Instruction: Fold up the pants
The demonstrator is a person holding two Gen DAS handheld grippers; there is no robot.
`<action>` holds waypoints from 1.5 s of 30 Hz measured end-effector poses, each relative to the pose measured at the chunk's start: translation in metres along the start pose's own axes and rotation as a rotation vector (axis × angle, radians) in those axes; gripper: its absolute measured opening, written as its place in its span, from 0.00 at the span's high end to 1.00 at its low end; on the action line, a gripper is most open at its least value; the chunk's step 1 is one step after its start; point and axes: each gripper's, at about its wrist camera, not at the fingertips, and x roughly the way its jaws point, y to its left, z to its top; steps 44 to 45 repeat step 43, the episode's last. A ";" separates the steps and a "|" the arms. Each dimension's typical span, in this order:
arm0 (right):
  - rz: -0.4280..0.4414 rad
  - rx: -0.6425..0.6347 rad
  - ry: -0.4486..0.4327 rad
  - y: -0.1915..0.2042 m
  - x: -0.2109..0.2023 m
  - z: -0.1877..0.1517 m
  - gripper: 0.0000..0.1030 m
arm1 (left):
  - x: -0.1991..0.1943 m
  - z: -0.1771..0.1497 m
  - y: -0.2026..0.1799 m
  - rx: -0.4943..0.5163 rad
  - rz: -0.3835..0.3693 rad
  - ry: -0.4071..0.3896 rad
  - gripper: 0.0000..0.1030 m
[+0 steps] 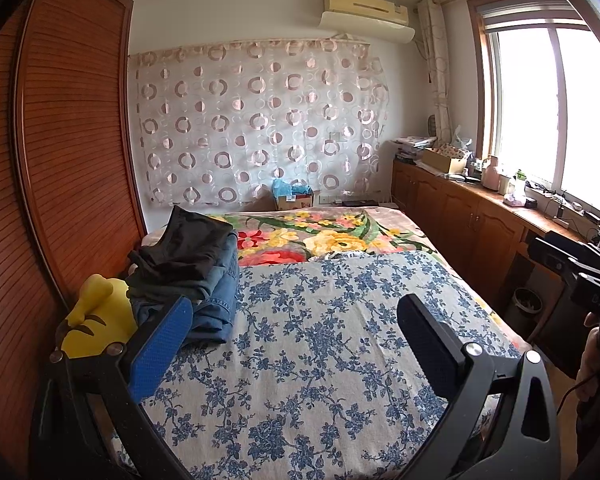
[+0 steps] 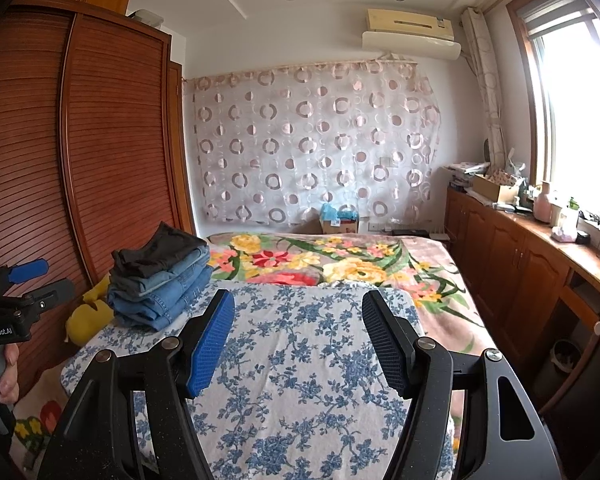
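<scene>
Jaws apart above floral bedspread (image 2: 300, 360)

Bed (image 2: 440, 264) — blue-flowered cloth (image 2: 300, 360); folded pants stack (image 2: 160, 280); yellow toy (image 2: 88, 316).

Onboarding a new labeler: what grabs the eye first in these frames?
The stack of folded pants, dark pair on top of jeans, at the bed's left edge by the wooden wardrobe. Next, the blue floral sheet under both open claws, left claw and right claw, holding nothing.
</scene>
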 end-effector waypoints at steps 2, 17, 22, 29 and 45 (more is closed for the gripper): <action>-0.001 0.000 0.000 -0.001 0.001 0.000 0.34 | 0.000 0.000 0.000 0.000 0.000 -0.001 0.01; -0.006 -0.002 -0.001 -0.003 0.002 -0.001 0.34 | 0.000 0.000 0.000 -0.001 -0.001 0.000 0.01; -0.005 -0.002 -0.001 -0.004 0.002 -0.001 0.34 | 0.000 0.000 0.000 0.000 0.000 0.000 0.01; -0.005 0.000 -0.001 -0.005 0.003 -0.001 0.34 | 0.000 0.001 0.000 -0.001 -0.001 0.000 0.01; -0.009 -0.001 -0.004 -0.004 0.002 -0.003 0.34 | -0.001 0.001 0.000 -0.001 0.000 0.000 0.01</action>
